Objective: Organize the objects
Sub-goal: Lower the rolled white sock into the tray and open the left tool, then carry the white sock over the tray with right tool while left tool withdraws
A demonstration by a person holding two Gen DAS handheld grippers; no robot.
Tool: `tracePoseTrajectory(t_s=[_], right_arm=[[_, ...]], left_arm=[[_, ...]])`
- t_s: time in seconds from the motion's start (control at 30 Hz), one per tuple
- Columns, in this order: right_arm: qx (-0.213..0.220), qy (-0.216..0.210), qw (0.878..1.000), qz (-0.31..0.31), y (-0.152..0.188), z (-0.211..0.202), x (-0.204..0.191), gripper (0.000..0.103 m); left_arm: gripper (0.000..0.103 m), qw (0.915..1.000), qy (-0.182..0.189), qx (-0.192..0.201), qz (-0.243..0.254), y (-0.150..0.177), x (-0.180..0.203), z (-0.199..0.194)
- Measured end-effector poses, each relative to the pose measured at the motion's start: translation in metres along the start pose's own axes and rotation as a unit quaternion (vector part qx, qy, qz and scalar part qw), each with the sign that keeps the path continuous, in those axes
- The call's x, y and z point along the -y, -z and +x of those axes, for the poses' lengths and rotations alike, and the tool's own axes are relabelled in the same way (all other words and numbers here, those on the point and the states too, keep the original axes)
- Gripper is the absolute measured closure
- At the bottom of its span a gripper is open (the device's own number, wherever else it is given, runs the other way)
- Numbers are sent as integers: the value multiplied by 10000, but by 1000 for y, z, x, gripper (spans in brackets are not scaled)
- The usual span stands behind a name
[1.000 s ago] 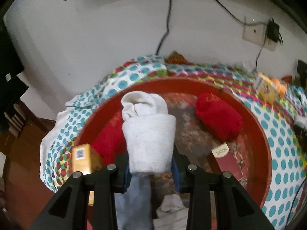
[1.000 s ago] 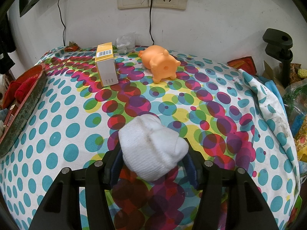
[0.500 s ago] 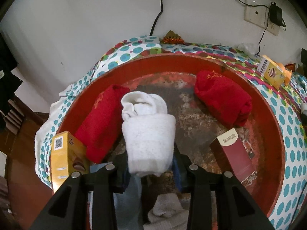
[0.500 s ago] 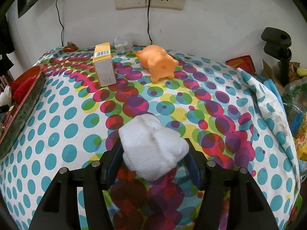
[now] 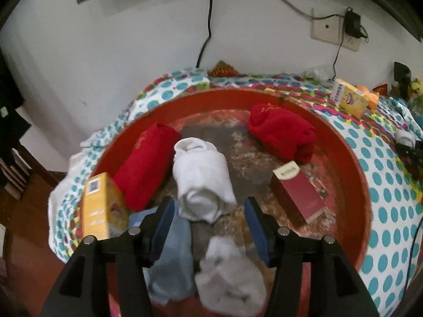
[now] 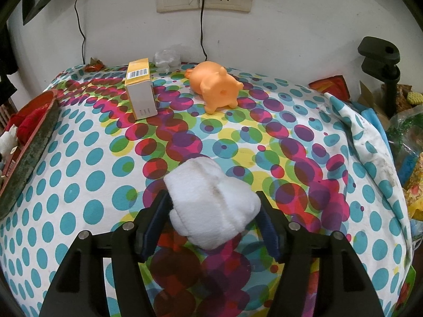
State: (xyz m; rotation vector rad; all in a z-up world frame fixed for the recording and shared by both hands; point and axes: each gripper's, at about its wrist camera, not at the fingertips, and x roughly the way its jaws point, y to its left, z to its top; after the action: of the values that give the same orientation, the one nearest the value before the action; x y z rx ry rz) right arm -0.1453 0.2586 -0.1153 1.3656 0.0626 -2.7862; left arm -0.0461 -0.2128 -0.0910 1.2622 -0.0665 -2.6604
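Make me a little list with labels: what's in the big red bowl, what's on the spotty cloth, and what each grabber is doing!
Red tray: two red rolled socks, a white sock roll, a maroon box, a yellow box, blue and grey cloths.
Spotty cloth: a standing box, an orange toy pig.
Left gripper: jaws opening, pads clear of the white sock roll.
Right gripper: jaws opening, white sock bundle between them.

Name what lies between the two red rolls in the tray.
In the left wrist view, a white roll lies between the red rolls, on the worn floor of the tray.
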Motion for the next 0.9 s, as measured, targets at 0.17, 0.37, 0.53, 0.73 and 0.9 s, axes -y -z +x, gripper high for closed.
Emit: tracePoseTrajectory(t_s=[0.17, 0.37, 0.53, 0.73, 0.9], right_arm=[[2, 5, 10000, 3, 0, 0, 1, 42], [42, -10, 10000, 0, 0, -1, 2, 54], [50, 56, 10000, -20, 1, -3, -2, 55], [10, 314, 9986, 419, 5, -9, -11, 56], [109, 243, 9989, 388, 4, -25, -43, 57]], left_arm=[[47, 9991, -199, 356, -132, 27, 11, -40], [47, 9977, -269, 553, -277, 61, 26, -73], [47, 9973, -371, 539, -333, 84, 22, -81], [47, 9972, -414, 523, -344, 99, 12, -88], [47, 9979, -271, 320, -486, 101, 2, -84]])
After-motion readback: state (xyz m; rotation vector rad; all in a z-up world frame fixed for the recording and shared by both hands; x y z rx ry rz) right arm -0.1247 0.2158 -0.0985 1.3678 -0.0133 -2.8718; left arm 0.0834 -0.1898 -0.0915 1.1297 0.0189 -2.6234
